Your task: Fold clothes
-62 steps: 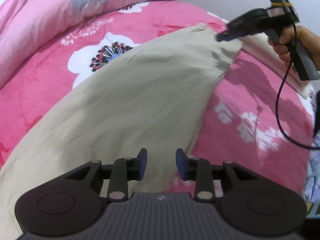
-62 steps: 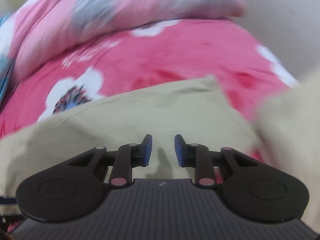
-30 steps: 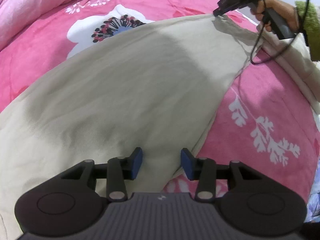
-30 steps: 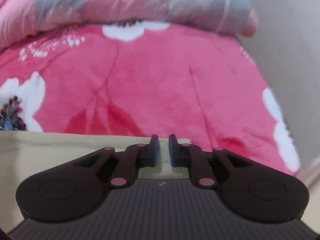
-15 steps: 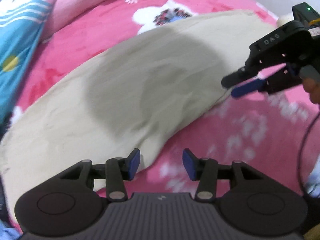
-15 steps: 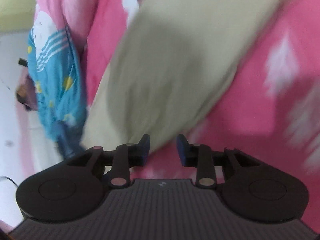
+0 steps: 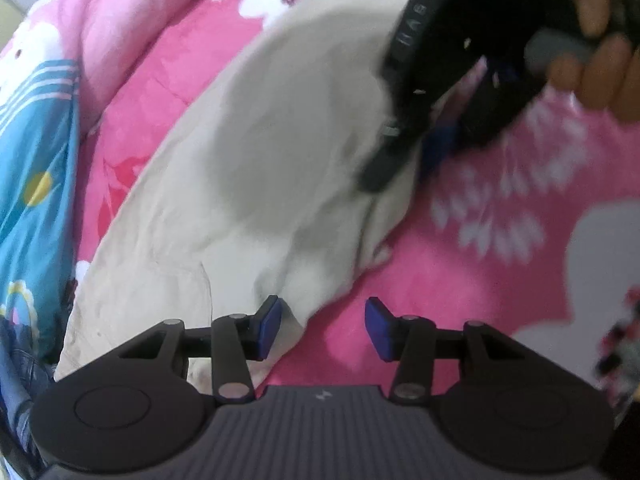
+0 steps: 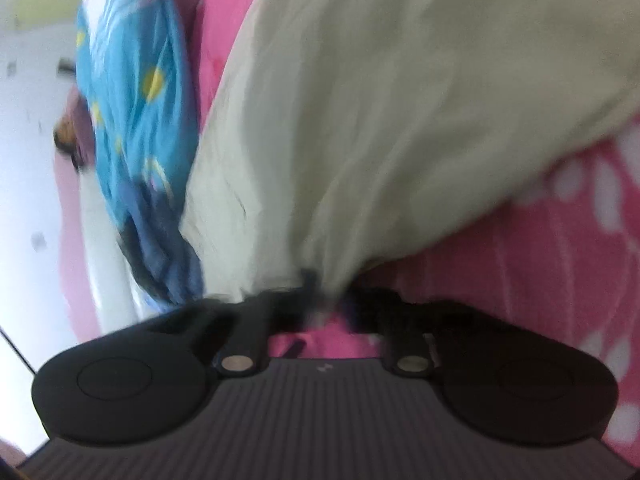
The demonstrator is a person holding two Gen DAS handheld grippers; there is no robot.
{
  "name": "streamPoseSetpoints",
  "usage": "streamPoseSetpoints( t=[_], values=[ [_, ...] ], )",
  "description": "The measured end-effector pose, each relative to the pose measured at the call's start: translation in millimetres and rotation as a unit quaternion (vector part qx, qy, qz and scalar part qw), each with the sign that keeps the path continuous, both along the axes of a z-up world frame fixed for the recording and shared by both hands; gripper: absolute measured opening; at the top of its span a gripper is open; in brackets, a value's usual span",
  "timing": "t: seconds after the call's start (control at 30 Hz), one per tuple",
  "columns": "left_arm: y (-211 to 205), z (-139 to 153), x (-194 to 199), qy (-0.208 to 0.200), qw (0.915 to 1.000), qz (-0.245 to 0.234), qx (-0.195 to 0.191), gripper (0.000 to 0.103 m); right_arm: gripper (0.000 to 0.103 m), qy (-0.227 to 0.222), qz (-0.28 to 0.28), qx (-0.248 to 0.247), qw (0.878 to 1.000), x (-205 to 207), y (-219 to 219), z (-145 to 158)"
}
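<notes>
A beige garment lies stretched across the pink floral bedspread, running from the far middle to the near left. My left gripper is open just above the bed, its left fingertip over the garment's near edge and nothing between the pads. The right gripper, held by a hand, comes down on the garment's right edge. In the blurred right wrist view the beige garment bunches down into the right gripper, whose fingers stand close together on the cloth.
A blue patterned cloth and some dark denim lie along the bed's left side. A pale pink quilt is heaped at the far left. The bed's edge and a pale floor show left in the right wrist view.
The right gripper left the garment's far corner, swung across to its right edge near my left gripper, and its fingers narrowed onto the cloth. My left gripper slid toward the garment's near end, still open.
</notes>
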State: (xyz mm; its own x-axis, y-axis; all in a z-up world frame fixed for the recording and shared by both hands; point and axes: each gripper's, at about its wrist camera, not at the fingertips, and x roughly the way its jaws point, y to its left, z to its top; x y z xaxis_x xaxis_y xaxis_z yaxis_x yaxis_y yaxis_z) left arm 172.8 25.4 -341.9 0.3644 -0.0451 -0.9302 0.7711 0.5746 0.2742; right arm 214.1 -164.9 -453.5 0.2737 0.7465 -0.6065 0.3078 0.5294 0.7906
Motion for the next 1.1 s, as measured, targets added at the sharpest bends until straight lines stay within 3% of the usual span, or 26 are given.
streamPoseSetpoints(
  t=[0.07,0.17,0.3,0.33,0.37,0.43,0.57,0.6,0.63,0.67,0.7,0.77,0.8,0.87,0.93,1.03,1.1],
  values=[
    [8.4,-5.2,1.6,0.004,1.0000,0.003,0.006,0.047,0.002,-0.033,0.040,-0.031,0.998,1.7,-4.5,18.1],
    [19.7,-10.1,7.5,0.012,0.9996,0.026,0.008,0.046,0.001,-0.056,0.077,-0.116,0.989,3.8,-11.2,29.4],
    [30.7,-14.3,12.4,0.016,0.9987,0.048,0.006,0.046,0.006,-0.099,0.075,-0.100,0.987,-5.5,-11.9,38.8],
    [31.5,-14.3,12.5,0.015,0.9988,0.047,0.005,0.046,0.009,-0.114,0.091,-0.098,0.984,-7.3,-4.8,42.4],
    [31.9,-14.7,12.2,0.014,0.9989,0.045,0.003,0.046,0.028,-0.129,0.107,-0.099,0.981,-9.1,2.7,45.2],
    [31.4,-15.7,10.8,0.010,0.9992,0.038,0.003,0.046,0.050,-0.158,0.143,-0.116,0.970,-12.7,20.6,46.5],
    [45.8,-19.0,23.5,0.007,0.9999,0.013,0.001,0.047,0.053,-0.187,0.184,-0.129,0.956,-13.6,49.4,34.9],
    [53.0,-20.0,30.9,0.007,1.0000,0.001,0.000,0.047,0.053,-0.193,0.187,-0.135,0.954,-12.5,54.8,32.1],
    [57.1,-21.2,35.1,0.006,1.0000,-0.006,0.000,0.047,0.040,-0.198,0.193,-0.149,0.949,-10.5,58.7,31.1],
    [60.9,-22.5,38.9,0.004,0.9999,-0.013,-0.001,0.047,0.010,-0.203,0.199,-0.163,0.945,-8.4,62.6,30.0],
    [61.3,-22.9,38.3,0.003,0.9999,-0.016,-0.001,0.047,0.006,-0.208,0.207,-0.174,0.940,-6.2,66.2,29.1],
    [62.2,-23.3,36.8,0.002,0.9998,-0.018,-0.002,0.047,0.003,-0.218,0.239,-0.183,0.928,-5.2,68.1,34.0],
    [62.7,-22.9,35.5,0.002,0.9998,-0.018,-0.003,0.047,0.003,-0.231,0.265,-0.197,0.915,-7.9,69.3,39.8],
    [64.0,-22.2,35.2,0.003,0.9999,-0.015,-0.006,0.047,0.002,-0.264,0.322,-0.240,0.877,-15.3,75.1,51.2],
    [65.3,-21.7,36.5,0.005,0.9999,-0.012,-0.009,0.047,0.002,-0.273,0.357,-0.264,0.853,-20.9,76.4,52.2],
    [67.0,-21.8,35.8,0.004,0.9999,-0.007,-0.014,0.047,0.000,-0.281,0.392,-0.289,0.827,-30.5,75.4,48.3],
    [68.0,-21.7,35.4,0.003,0.9999,-0.003,-0.016,0.047,0.000,-0.280,0.403,-0.299,0.818,-34.6,73.0,49.6]
  ],
)
